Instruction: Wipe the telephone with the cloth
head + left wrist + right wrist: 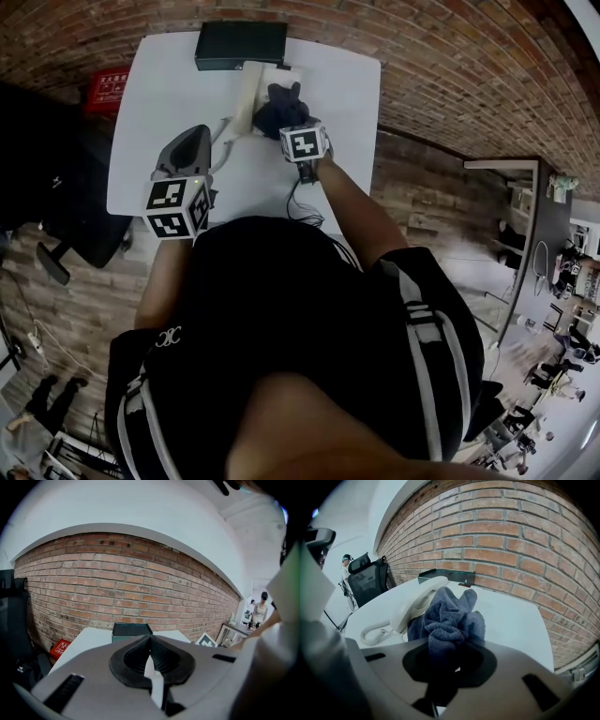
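Note:
A cream telephone handset (248, 94) lies on the white table (169, 84), its coiled cord (221, 131) trailing toward me. In the right gripper view the handset (417, 603) rests against the left side of a bunched blue-grey cloth (450, 618). My right gripper (450, 654) is shut on that cloth, holding it just right of the handset. From the head view the cloth (279, 105) looks dark, with the right gripper (292, 122) behind it. My left gripper (199, 133) hovers left of the cord. Its jaws (150, 641) are closed together and hold nothing.
A dark box (241, 44) sits at the table's far edge against a brick wall, also seen as a dark green box (131, 629). A black office chair (368, 581) stands left of the table. A red box (108, 86) lies on the floor.

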The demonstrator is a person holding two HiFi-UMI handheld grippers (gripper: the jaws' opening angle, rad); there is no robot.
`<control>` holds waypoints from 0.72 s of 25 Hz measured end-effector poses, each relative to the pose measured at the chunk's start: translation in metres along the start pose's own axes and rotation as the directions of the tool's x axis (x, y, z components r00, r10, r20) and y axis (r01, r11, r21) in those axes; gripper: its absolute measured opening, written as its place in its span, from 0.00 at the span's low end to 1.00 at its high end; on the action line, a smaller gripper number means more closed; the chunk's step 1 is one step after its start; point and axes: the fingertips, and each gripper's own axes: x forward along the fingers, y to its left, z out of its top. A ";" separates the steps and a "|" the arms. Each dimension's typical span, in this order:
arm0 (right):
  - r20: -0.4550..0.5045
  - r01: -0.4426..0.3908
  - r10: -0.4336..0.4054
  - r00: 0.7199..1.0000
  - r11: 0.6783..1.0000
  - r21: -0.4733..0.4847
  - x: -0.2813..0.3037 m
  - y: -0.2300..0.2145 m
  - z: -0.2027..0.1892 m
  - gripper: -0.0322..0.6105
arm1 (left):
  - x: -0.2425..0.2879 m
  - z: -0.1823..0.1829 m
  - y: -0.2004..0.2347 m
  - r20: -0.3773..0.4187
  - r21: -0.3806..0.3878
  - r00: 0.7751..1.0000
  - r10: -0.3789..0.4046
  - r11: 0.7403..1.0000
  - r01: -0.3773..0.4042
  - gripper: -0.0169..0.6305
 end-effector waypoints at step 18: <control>-0.006 -0.050 0.050 0.999 0.995 -0.091 -0.001 0.048 -0.012 0.12 | -0.003 -0.005 0.004 -0.008 -0.007 1.000 0.013 1.000 -0.013 0.02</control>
